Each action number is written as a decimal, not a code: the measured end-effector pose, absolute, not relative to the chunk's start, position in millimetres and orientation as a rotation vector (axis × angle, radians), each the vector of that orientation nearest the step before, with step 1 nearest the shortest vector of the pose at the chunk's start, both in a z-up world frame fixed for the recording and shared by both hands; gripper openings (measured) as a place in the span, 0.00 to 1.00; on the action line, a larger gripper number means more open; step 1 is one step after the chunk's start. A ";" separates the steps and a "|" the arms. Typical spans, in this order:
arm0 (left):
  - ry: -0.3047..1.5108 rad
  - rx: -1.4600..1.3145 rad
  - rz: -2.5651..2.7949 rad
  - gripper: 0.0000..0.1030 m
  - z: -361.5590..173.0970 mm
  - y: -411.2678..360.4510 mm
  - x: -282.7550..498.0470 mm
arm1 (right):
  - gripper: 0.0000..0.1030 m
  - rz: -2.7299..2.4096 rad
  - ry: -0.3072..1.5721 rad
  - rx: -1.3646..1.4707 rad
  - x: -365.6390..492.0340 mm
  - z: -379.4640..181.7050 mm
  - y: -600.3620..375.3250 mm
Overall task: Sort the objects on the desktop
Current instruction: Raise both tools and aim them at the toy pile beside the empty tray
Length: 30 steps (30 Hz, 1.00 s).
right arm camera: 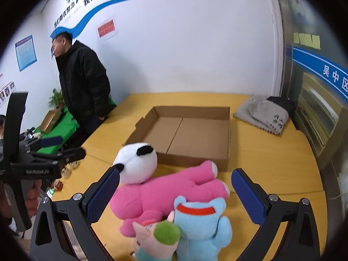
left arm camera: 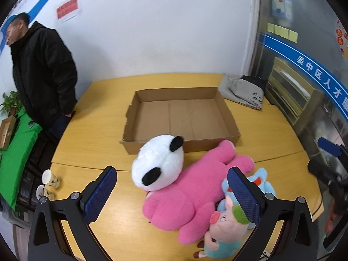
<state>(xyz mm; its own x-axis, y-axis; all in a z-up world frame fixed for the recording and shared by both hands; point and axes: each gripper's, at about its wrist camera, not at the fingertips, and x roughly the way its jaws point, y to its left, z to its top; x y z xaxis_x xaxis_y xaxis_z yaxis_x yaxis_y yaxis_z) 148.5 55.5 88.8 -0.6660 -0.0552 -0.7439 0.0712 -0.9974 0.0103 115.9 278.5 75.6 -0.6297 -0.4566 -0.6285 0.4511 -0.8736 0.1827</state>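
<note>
Judging pink plush (left arm camera: 191,193) lower centre soft, light: pinch its torso; left gripper (left arm camera: 171,198) and right gripper (right arm camera: 175,198) both apart, empty

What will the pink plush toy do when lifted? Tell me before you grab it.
The pink plush toy looks soft, so it would probably sag and compress between the pads. The panda plush rests against it and would likely roll off. It seems light for its bulk.

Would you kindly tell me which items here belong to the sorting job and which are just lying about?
For the job: white panda head, pink plush, pig plush, blue plush, cardboard tray.
Lying about: folded grey cloth, paper cups.
</note>
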 end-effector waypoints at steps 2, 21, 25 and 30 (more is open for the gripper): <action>-0.012 1.291 -2.824 1.00 85.3 58.8 145.2 | 1.00 -2.427 -0.009 1.035 118.2 69.7 274.9; 0.044 1.498 -2.918 1.00 56.3 -20.9 136.5 | 1.00 -2.564 0.209 1.349 144.8 60.3 192.0; 0.065 1.533 -2.914 1.00 46.0 -32.1 140.3 | 1.00 -2.563 0.237 1.384 153.6 55.6 179.1; 0.069 1.550 -2.896 1.00 39.6 -40.9 144.8 | 1.00 -2.540 0.242 1.409 153.8 50.5 171.7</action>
